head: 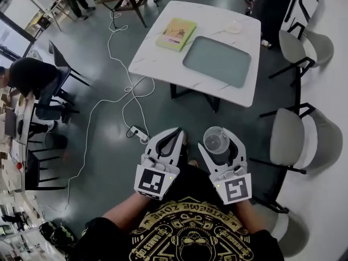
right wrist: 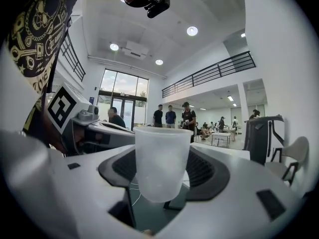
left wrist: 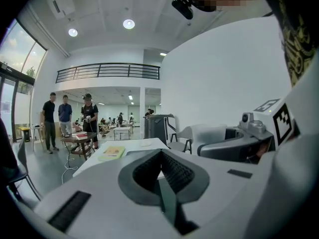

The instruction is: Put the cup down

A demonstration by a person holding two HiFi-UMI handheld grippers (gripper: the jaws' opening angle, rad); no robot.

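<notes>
A translucent plastic cup (head: 216, 140) stands upright between the jaws of my right gripper (head: 218, 141), which is shut on its sides and holds it in the air over the dark floor, close to my body. In the right gripper view the cup (right wrist: 160, 163) fills the gap of the right gripper (right wrist: 164, 156). My left gripper (head: 177, 131) hangs beside it on the left, shut and empty; in its own view the left gripper (left wrist: 160, 154) has its tips together. Ahead stands a white marble table (head: 163, 58) carrying a grey tray (head: 217, 61).
On the table lie a yellow-green book (head: 176, 34) and a small white dish (head: 232, 28). Grey chairs (head: 288, 135) stand along the right. A power strip (head: 138, 133) and white cables lie on the floor. A person (head: 27, 75) sits at a desk on the left.
</notes>
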